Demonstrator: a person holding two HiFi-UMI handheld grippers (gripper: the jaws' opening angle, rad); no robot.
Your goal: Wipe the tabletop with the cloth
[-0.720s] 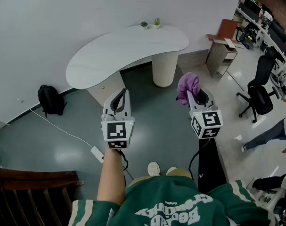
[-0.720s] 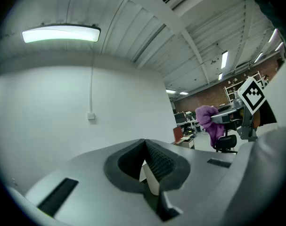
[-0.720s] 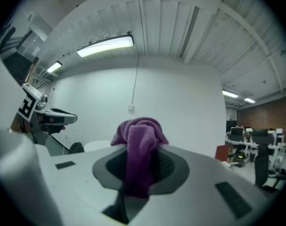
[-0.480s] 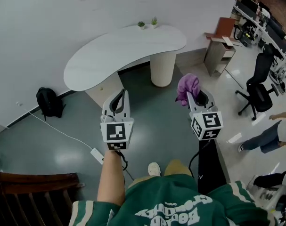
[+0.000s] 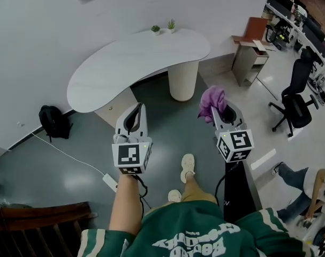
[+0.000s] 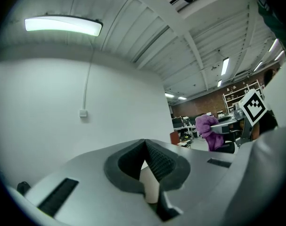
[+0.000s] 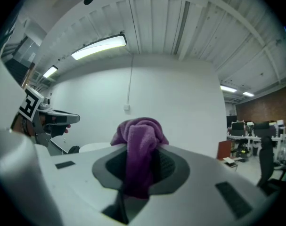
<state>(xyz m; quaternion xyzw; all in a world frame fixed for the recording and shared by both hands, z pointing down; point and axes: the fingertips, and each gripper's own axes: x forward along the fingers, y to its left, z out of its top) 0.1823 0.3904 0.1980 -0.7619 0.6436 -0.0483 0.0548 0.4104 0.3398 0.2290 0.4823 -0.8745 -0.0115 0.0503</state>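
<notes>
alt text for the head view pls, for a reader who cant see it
Seen from above, a person holds out two grippers: the right gripper is shut on a purple cloth, and the left gripper is shut with nothing in it. Ahead, a curved white table stands against a wall, with a black backpack on the floor to its left.

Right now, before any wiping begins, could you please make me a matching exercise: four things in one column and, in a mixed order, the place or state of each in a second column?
Things
1. cloth
2. left gripper
3. backpack
4. small plants

Places or states
A. on the floor, beside the wall
B. on the far end of the white table
C. clamped in the right gripper
D. shut, with nothing in it

Right pairs: 1-C, 2-D, 3-A, 4-B
</notes>
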